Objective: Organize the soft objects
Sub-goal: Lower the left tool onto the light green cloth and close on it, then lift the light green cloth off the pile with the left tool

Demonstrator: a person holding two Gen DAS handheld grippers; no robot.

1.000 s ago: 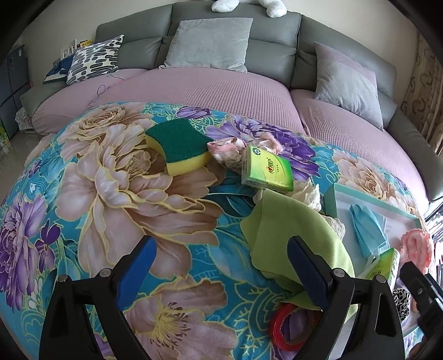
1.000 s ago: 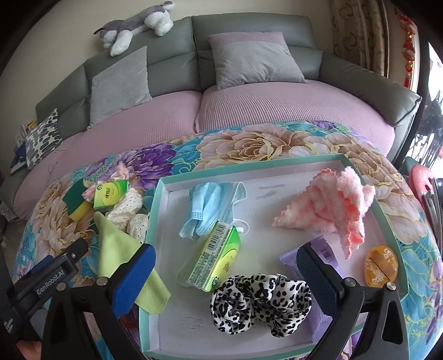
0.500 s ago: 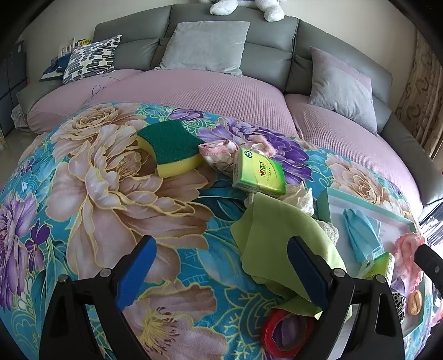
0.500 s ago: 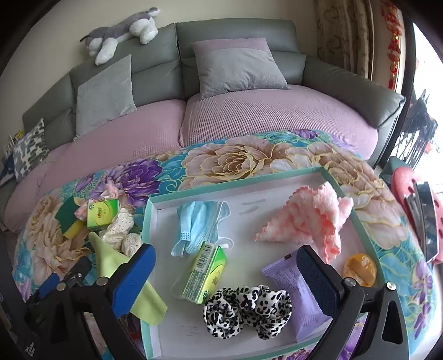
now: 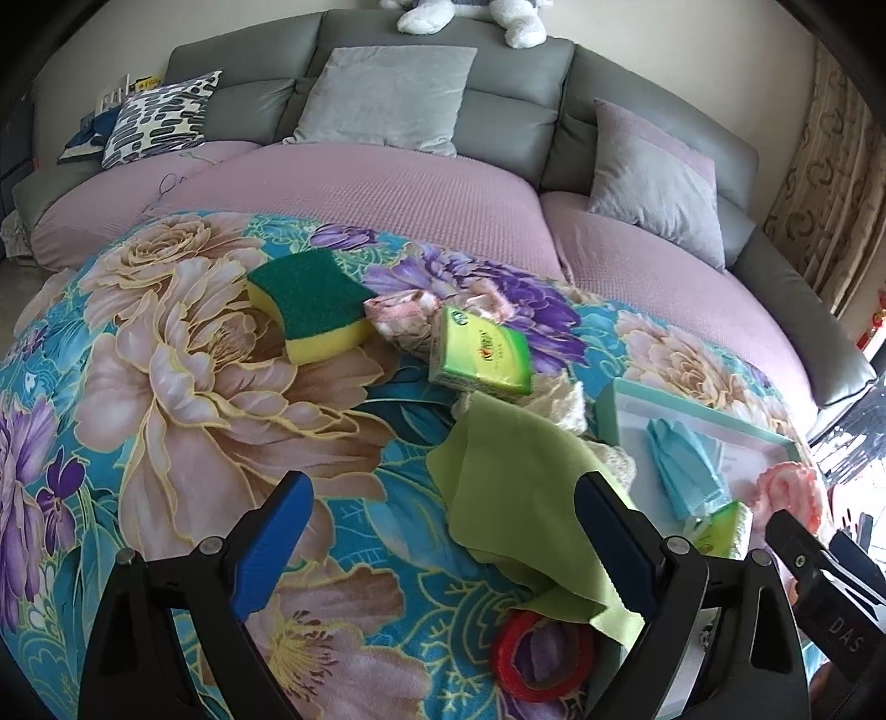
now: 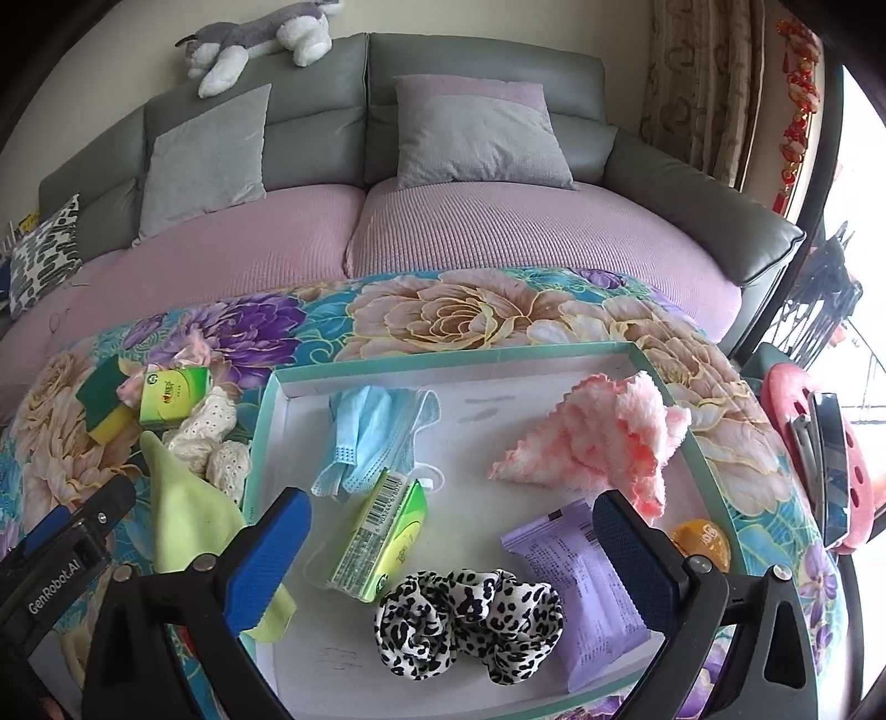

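We see the soft things split between a shallow teal-rimmed tray (image 6: 443,350) and the floral blanket (image 5: 166,387) beside it. Inside the tray lie a blue face mask (image 6: 376,437), a pink fluffy cloth (image 6: 603,437) against the right rim, a green tissue pack (image 6: 382,537), a leopard scrunchie (image 6: 468,623), a purple packet (image 6: 576,581) and a small orange item (image 6: 700,540) near the right rim.

Left of the tray, on the blanket, we find a green cloth (image 5: 520,487) draped partly over a cream lace piece (image 6: 210,432), with a second tissue pack (image 5: 482,354) just behind it. That pack touches a crumpled pink fabric (image 5: 404,315), and a green-and-yellow sponge (image 5: 310,304) sits just beside the fabric. A red ring (image 5: 540,659) lies at the green cloth's near corner.

Our left gripper (image 5: 443,543) hovers over the blanket and the green cloth with jaws spread wide, holding nothing. Our right gripper (image 6: 451,559) hangs above the tray's near part, jaws equally wide and empty, the scrunchie between them in view.

Behind the blanket stands a grey sofa (image 6: 487,66) with mauve seat covers, grey cushions (image 6: 476,138) and a plush toy (image 6: 255,39) on its backrest.
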